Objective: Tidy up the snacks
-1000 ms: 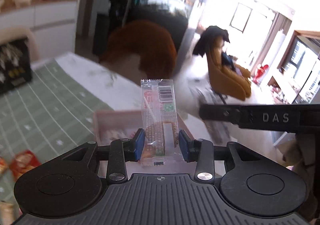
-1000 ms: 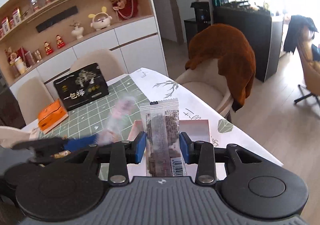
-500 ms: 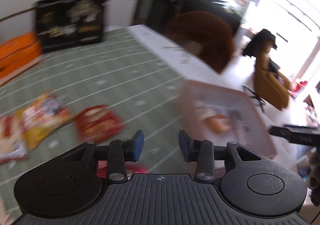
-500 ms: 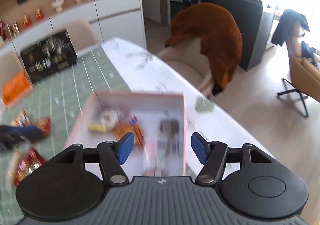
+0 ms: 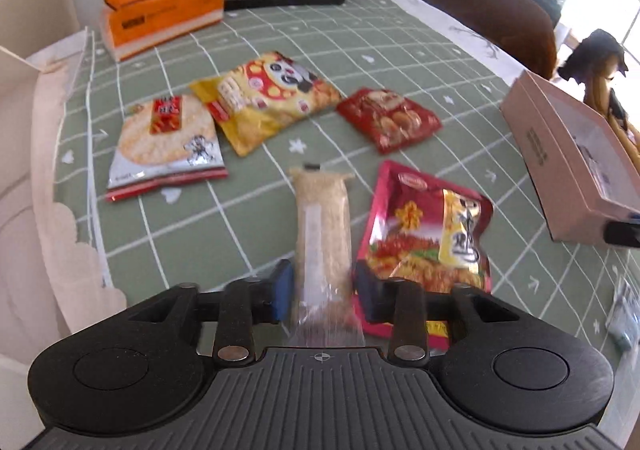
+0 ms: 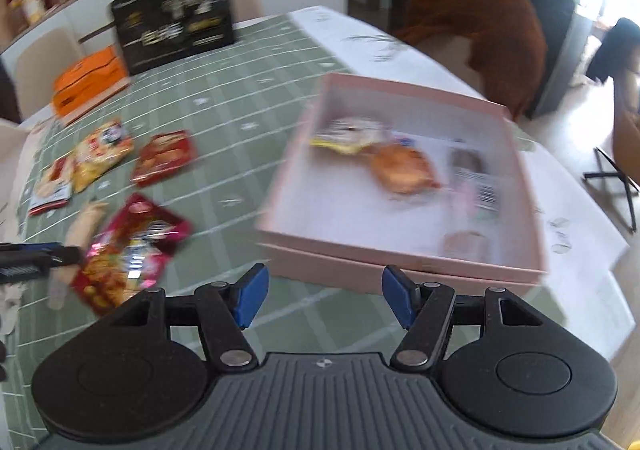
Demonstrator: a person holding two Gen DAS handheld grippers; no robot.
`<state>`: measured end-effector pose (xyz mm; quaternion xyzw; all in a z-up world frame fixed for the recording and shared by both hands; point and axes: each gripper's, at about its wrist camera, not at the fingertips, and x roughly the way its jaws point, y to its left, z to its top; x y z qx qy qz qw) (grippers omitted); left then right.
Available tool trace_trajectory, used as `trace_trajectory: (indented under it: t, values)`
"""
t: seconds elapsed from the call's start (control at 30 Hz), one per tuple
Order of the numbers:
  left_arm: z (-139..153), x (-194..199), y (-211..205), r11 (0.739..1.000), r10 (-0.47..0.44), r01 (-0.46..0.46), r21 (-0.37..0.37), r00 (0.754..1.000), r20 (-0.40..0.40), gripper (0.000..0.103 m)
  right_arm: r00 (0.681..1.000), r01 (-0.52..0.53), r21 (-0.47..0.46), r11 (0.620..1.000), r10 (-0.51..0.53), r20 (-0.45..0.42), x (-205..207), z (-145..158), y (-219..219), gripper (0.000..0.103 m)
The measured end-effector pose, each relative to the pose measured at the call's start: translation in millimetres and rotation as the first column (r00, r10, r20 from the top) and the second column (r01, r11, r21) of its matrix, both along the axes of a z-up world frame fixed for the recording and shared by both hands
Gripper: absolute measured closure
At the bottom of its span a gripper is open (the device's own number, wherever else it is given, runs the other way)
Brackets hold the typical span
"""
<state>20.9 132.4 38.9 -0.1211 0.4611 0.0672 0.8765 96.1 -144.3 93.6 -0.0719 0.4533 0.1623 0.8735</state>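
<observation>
While the left gripper (image 5: 322, 296) hung low over the green cloth (image 5: 400, 45), a pale bar (image 5: 322, 234) lay straight between its blue pads, its long axis running along the fingers and away from the camera. The pads stood just beside the wrapper on either side; whether they already pinched it could not be told. A red packet (image 5: 428, 234) lay just right of the bar, its edge under the right-hand finger, so a closing grip risked catching it too. The right gripper (image 6: 322, 296), fingers spread wide and holding nothing, hovered before the pink box (image 6: 400, 258), where several snacks already lay. The left was plainly the nearer to the bar.
</observation>
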Motion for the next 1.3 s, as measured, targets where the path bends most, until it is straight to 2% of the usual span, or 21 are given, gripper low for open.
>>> trace_trajectory:
  t: [0.17,0.3,0.43,0.5,0.57,0.6,0.63,0.67,0.73,0.83,0.93,1.0,1.13,1.3]
  values:
    - [2,-30,9,0.996,-0.004,0.005,-0.083,1.000,0.009,0.068,0.996,-0.044,0.073,0.996,0.050,-0.079,8,2,57,0.039]
    - [2,-47,11,0.990,-0.004,0.005,-0.139,1.000,0.001,0.068,0.986,-0.104,0.113,0.988,0.118,-0.121,39,-1,115,0.033]
    - [3,-57,11,0.988,-0.005,0.005,-0.154,1.000,-0.001,0.068,0.978,-0.141,0.127,0.982,0.158,-0.136,80,-18,173,0.033]
    - [2,-61,12,0.985,-0.002,0.002,-0.172,1.000,0.004,0.068,0.982,-0.159,0.042,0.986,0.163,-0.092,95,-30,200,0.033]
    - [2,-64,15,0.981,-0.002,0.003,-0.193,1.000,0.005,0.068,0.983,-0.182,-0.118,0.976,0.180,-0.029,104,-44,225,0.033]
    - [2,-64,18,0.979,0.000,0.001,-0.206,1.000,0.006,0.068,0.983,-0.182,-0.181,0.967,0.183,-0.012,107,-51,233,0.029]
    - [1,-64,20,0.975,0.006,-0.004,-0.220,1.000,0.007,0.068,0.981,-0.193,-0.192,0.962,0.195,-0.008,110,-55,236,0.026]
    - [1,-64,22,0.972,0.013,-0.011,-0.235,1.000,0.008,0.068,0.979,-0.204,-0.168,0.964,0.205,-0.010,113,-56,236,0.022]
    - [0,-62,26,0.968,0.027,-0.023,-0.251,1.000,0.010,0.068,0.974,-0.221,-0.126,0.967,0.213,-0.071,120,-64,233,0.016]
    - [0,-59,25,0.968,0.033,-0.028,-0.248,0.999,0.015,0.068,0.975,-0.206,-0.053,0.977,0.200,-0.100,130,-70,222,0.011]
    - [0,-59,25,0.969,0.035,-0.030,-0.245,0.999,0.017,0.068,0.977,-0.192,-0.040,0.981,0.187,-0.100,134,-71,214,0.012]
    - [-2,-59,26,0.968,0.040,-0.033,-0.251,0.999,0.020,0.068,0.976,-0.197,-0.043,0.980,0.192,-0.103,135,-68,212,0.025]
    - [-1,-62,25,0.968,0.041,-0.034,-0.249,0.999,0.024,0.068,0.976,-0.187,-0.037,0.982,0.181,-0.124,127,-53,198,0.026]
    - [0,-65,17,0.974,0.023,-0.018,-0.226,1.000,0.020,0.068,0.976,-0.195,-0.003,0.981,0.194,-0.095,79,-25,158,0.026]
